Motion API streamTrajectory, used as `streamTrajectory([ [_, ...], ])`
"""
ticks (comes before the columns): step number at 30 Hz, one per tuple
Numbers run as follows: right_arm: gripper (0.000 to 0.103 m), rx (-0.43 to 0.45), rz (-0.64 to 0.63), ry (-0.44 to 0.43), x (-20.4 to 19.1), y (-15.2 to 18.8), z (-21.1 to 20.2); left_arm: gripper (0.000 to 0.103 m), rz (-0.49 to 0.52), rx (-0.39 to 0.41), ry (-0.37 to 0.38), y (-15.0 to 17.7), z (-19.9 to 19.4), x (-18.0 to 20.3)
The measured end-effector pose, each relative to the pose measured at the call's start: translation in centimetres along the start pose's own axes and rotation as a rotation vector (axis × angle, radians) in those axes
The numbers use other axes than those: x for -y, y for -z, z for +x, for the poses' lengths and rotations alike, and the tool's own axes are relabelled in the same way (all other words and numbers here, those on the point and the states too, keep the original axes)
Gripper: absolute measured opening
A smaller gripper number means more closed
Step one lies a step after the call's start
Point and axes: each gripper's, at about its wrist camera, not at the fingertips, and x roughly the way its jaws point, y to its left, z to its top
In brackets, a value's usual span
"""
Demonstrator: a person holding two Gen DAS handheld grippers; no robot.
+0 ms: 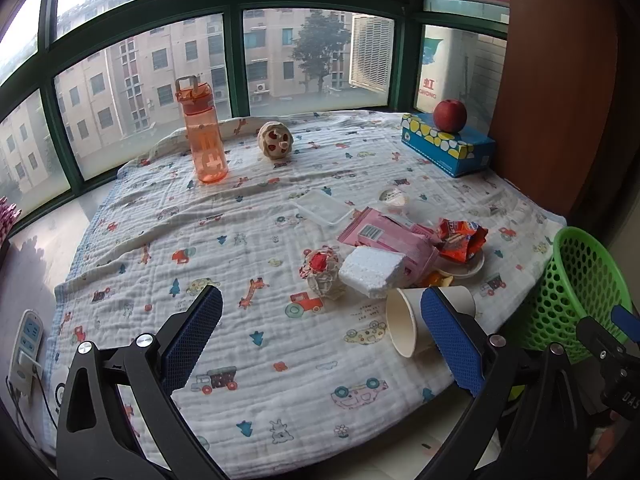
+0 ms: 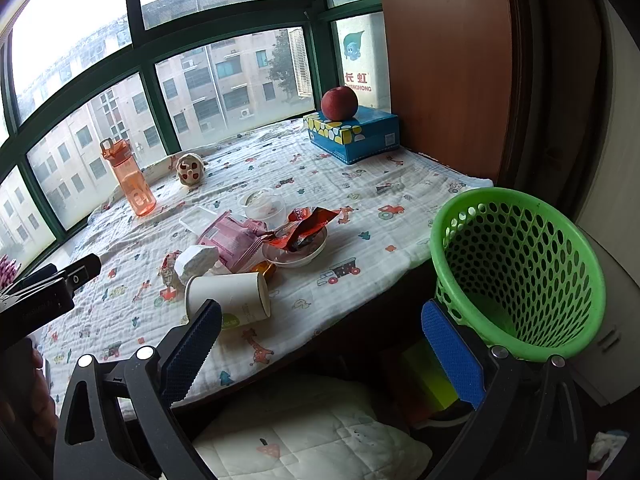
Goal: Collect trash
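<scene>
Left wrist view is showing the left gripper hanging wide apart and empty over the printed cloth; a paper cup is lying on its side beside its right finger; behind the cup a foam block, pink packet and red wrapper are crowding a small dish; the right gripper is also gaping empty, just before the green basket; farther back an orange bottle is standing upright.
</scene>
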Motion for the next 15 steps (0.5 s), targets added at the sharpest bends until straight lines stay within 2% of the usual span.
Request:
streamTrajectory([
  [15, 0.097, -0.013, -0.027, -0.007, -0.6, -0.26, 0.91, 0.098, -0.003, -0.007, -0.002, -0.41, 0.48, -0.07],
])
